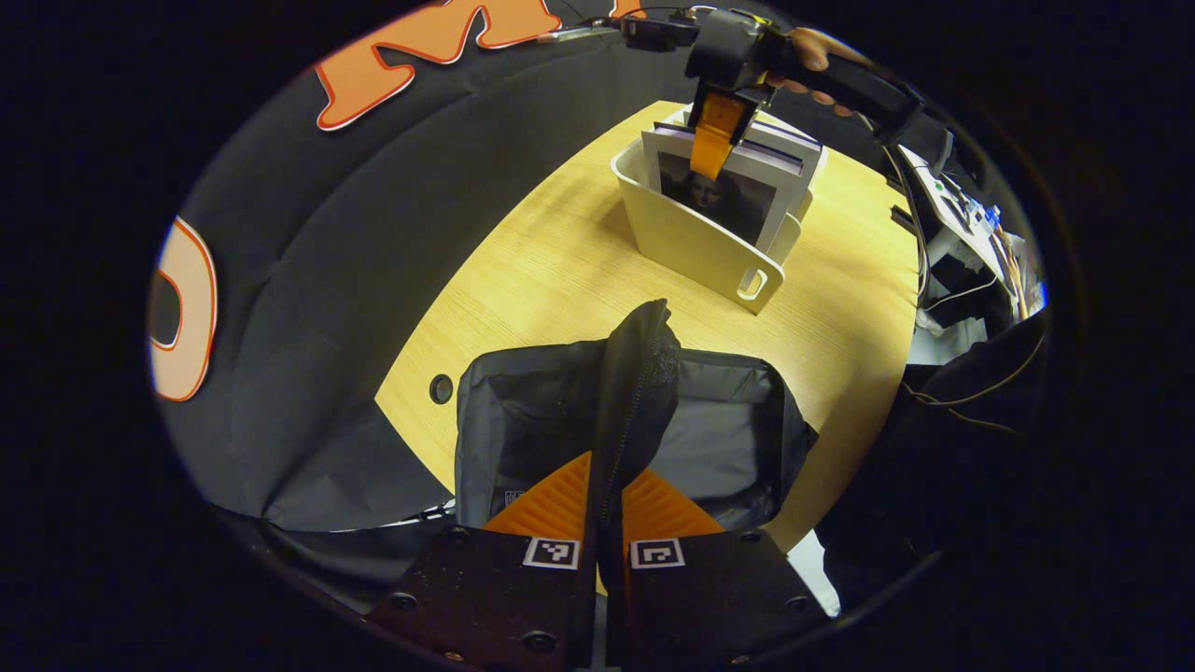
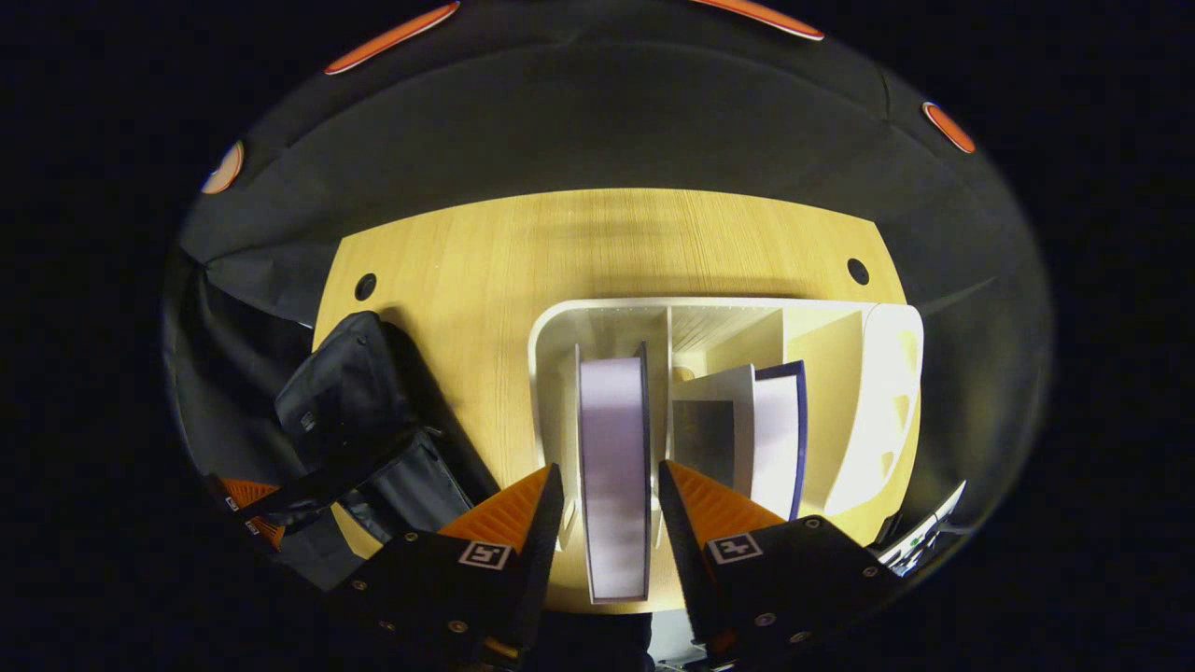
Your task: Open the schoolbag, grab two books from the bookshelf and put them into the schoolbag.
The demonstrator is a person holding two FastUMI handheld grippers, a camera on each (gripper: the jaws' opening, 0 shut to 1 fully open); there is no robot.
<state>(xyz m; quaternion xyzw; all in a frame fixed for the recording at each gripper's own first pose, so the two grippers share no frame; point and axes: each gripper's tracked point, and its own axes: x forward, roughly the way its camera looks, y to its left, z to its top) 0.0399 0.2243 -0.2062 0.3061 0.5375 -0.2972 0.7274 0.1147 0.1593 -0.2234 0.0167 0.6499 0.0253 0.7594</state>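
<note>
1. With my left hand-held gripper (image 1: 602, 523) pinched shut on the schoolbag (image 1: 635, 411) flap at the table's (image 1: 560, 271) near edge, the bag stands open.
2. Farther off, my right hand-held gripper (image 2: 611, 504) straddles an upright book (image 2: 613, 476) in the bookshelf (image 2: 887, 373), jaws apart, spine running up between them.

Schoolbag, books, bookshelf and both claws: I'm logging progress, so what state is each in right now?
Schoolbag: open, flap held up.
Left claw: shut on the schoolbag's flap.
Right claw: astride the front book, fingers not clearly pressing it.
Front book: upright in the bookshelf.
Other books: leaning in the next compartment.
Bookshelf: standing on the table.
</note>
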